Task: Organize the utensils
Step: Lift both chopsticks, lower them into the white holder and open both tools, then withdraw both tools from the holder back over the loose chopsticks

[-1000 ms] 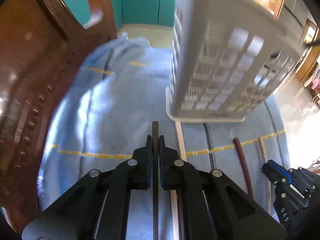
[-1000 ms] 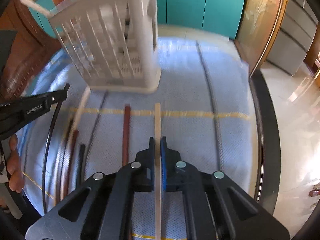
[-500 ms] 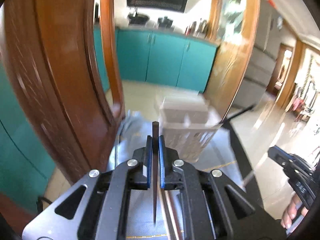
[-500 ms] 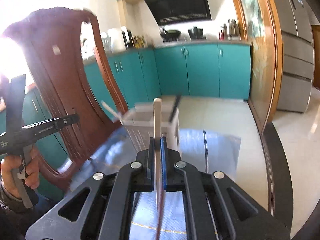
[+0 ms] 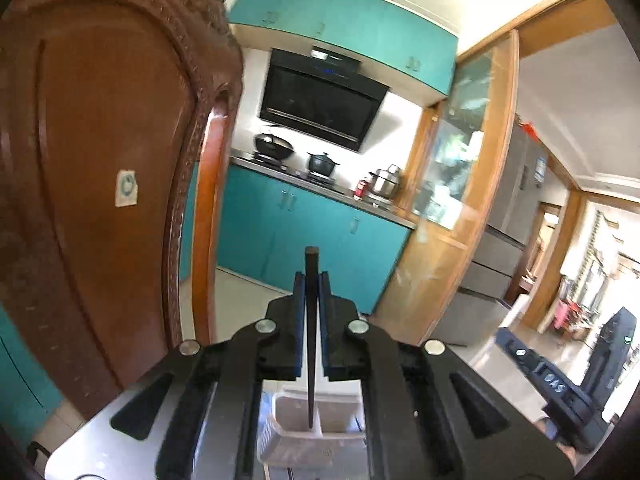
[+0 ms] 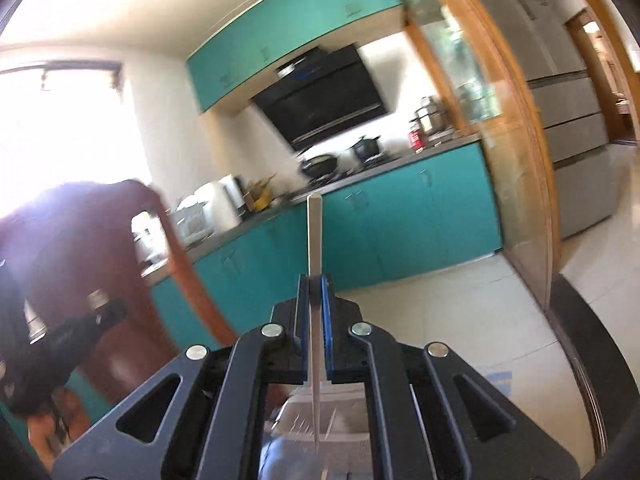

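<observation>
- Left claw [image 5: 311, 280] is clenched on a thin, dark brown wooden chopstick [image 5: 310, 320], pinched between its two blue-lined pads near the stick's blunt upper end.
- Right claw [image 6: 316, 284] is likewise clenched, on a pale, cream-coloured chopstick [image 6: 314, 260] whose flat squared top stands well above the pads.
- Each stick runs with its long axis upright through the claw, thick end up and thin tip hanging down behind the fingers, towards the camera.
- Directly under both tips lies the white slotted plastic utensil basket [image 5: 288, 436], seen in the gap between the linkage arms; in the right wrist view the same basket [image 6: 344, 420] shows only as a pale, blurred rim and wall.
- In the left wrist view the dark tip looks to sit over the basket's open mouth, beside an inner divider; whether it is already inside the rim I cannot tell.
- Judged from this, the coming move is a straight lowering of each stick, tip first, so what matters is keeping the tip over the opening rather than over the rim.
- Neither hand looks clearly nearer the basket; the pale tip seems a little closer to its wall.
- Part of the other claw appears at the edge of each view, so the two hands are held side by side.
- Beyond are a carved brown wooden chair back [image 5: 100, 160] and teal kitchen cabinets [image 5: 304, 220].
</observation>
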`<act>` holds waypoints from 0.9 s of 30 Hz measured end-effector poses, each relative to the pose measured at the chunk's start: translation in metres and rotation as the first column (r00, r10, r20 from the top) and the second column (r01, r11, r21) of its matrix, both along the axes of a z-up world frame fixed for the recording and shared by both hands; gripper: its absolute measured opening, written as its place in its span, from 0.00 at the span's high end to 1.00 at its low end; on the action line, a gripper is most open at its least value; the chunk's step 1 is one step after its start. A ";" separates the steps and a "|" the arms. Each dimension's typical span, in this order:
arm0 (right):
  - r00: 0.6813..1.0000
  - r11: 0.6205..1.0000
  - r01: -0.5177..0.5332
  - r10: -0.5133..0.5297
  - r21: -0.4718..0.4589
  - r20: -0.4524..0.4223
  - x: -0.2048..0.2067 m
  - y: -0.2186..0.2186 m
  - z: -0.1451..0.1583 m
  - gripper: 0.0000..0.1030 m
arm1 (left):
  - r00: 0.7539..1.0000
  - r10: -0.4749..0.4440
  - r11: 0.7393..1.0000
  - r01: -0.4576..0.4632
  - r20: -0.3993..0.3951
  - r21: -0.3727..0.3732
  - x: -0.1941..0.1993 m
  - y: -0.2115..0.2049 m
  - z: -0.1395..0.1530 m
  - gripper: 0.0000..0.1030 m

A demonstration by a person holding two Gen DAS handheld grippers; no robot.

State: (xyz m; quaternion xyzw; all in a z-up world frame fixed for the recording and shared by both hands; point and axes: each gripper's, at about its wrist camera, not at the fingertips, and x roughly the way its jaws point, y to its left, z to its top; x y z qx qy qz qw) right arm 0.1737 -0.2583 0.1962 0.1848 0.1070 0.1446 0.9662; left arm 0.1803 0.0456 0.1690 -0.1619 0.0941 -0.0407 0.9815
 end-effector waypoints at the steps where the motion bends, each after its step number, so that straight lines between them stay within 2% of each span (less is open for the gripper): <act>1: 1.000 1.000 0.018 -0.018 -0.001 0.006 0.007 0.001 -0.005 0.94 | 1.000 0.010 1.000 -0.010 -0.003 0.011 0.010 -0.003 -0.006 0.93; 4: 0.999 0.999 0.029 -0.030 -0.033 -0.020 0.031 0.011 -0.031 0.94 | 0.998 0.020 0.999 -0.018 -0.058 0.037 0.039 -0.011 -0.039 0.93; 6: 0.998 0.998 0.016 -0.020 -0.062 -0.055 0.041 0.021 -0.047 0.94 | 0.992 -0.005 1.000 0.005 -0.126 -0.001 0.063 -0.012 -0.060 0.93; 8: 0.996 0.992 -0.005 -0.006 -0.124 -0.087 0.047 0.036 -0.064 0.94 | 0.987 -0.028 1.000 0.027 -0.157 -0.005 0.071 -0.016 -0.071 0.93; 10: 0.996 0.982 -0.021 0.004 -0.186 -0.092 0.043 0.049 -0.075 0.94 | 0.985 -0.006 0.999 0.015 -0.173 0.048 0.074 -0.025 -0.081 0.93; 15: 0.995 0.955 -0.050 0.024 -0.291 -0.092 0.027 0.069 -0.086 0.93 | 0.977 -0.011 0.996 0.029 -0.211 0.084 0.076 -0.032 -0.093 0.93; 17: 0.997 0.952 -0.044 0.022 -0.302 -0.076 0.016 0.067 -0.086 0.88 | 0.977 -0.009 0.996 0.027 -0.214 0.082 0.074 -0.030 -0.095 0.93; 19: 0.999 0.949 -0.028 0.013 -0.315 -0.051 0.002 0.063 -0.083 0.76 | 0.978 -0.009 0.996 0.028 -0.207 0.087 0.069 -0.030 -0.094 0.93; 21: 1.000 0.948 -0.023 0.019 -0.317 -0.015 -0.015 0.056 -0.080 0.70 | 0.982 -0.009 0.995 0.029 -0.191 0.101 0.060 -0.031 -0.093 0.92; 25: 0.993 0.937 -0.076 0.102 -0.341 0.057 -0.061 0.046 -0.082 0.66 | 0.991 -0.008 0.993 0.024 -0.137 0.116 0.027 -0.028 -0.092 0.80; 27: 0.987 0.915 -0.130 0.157 -0.381 0.041 -0.081 0.048 -0.098 0.63 | 0.993 -0.009 0.991 0.024 -0.116 0.134 0.009 -0.028 -0.098 0.77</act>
